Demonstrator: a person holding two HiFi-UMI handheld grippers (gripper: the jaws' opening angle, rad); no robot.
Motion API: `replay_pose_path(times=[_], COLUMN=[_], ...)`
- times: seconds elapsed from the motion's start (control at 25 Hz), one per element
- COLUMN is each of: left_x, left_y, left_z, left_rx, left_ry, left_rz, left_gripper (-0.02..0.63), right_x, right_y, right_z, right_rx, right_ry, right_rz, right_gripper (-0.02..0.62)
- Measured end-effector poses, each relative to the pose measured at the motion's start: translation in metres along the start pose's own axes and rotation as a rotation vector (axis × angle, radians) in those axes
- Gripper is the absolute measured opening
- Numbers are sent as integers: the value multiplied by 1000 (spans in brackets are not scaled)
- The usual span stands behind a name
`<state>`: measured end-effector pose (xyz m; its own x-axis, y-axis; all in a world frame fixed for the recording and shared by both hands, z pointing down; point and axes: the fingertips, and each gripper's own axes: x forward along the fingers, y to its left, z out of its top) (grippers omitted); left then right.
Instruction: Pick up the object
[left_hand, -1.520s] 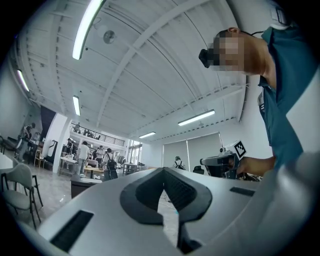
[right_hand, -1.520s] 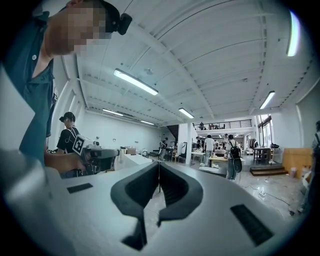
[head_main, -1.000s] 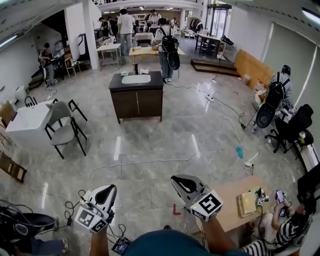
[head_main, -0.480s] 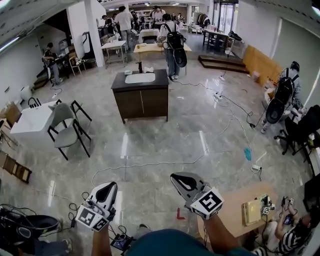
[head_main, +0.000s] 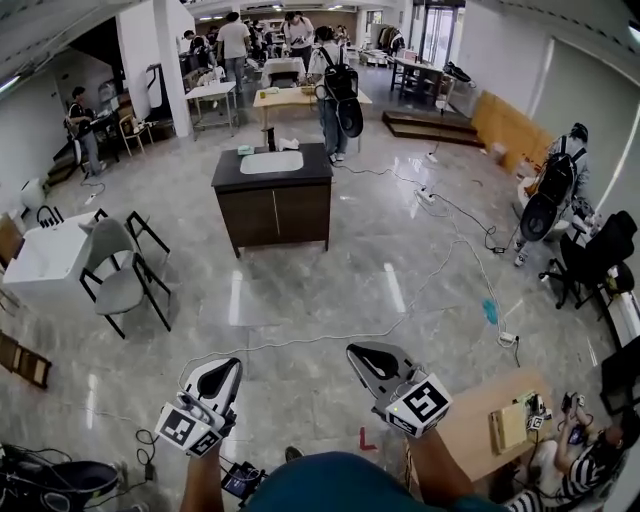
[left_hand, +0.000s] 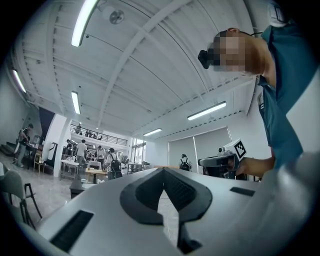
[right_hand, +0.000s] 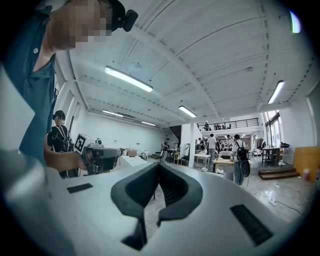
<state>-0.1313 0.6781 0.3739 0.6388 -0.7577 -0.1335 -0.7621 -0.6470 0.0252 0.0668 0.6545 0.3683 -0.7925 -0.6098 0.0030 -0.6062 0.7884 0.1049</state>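
Note:
Both grippers are held out level over the grey floor with nothing between their jaws. My left gripper (head_main: 222, 371) is shut, its pads meeting at the tip (left_hand: 162, 172). My right gripper (head_main: 364, 358) is also shut and empty (right_hand: 159, 167). Several steps ahead stands a dark cabinet (head_main: 272, 205) with a white basin (head_main: 272, 161) set in its top. Small pale items (head_main: 288, 144) lie at the top's far edge; they are too small to tell apart. Neither gripper is near the cabinet.
A white table (head_main: 45, 255) with grey chairs (head_main: 118, 275) stands at the left. Cables (head_main: 300, 335) trail across the floor. A wooden table (head_main: 480, 420) and a seated person (head_main: 585, 450) are at the lower right. A person with a backpack (head_main: 335, 90) stands behind the cabinet.
Both grippers have travelled forward over the floor with the person; the red floor mark has slid toward the bottom of the head view. The jaws stay shut.

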Motion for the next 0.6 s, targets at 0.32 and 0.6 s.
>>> replay_pose_path(times=[0.32,0.6], left_x=[9,45], left_y=[67,116], left_z=[1,-12], left_rx=[0,-13], left_ry=[-12,1], left_rz=[-41,-12], left_gripper=[5,5], right_x=[69,120], right_y=[-16,-61], right_z=[5,-4], right_rx=[-18,-20], right_ry=[-9,3], right_rz=[-39,-13], right_gripper=[14,14])
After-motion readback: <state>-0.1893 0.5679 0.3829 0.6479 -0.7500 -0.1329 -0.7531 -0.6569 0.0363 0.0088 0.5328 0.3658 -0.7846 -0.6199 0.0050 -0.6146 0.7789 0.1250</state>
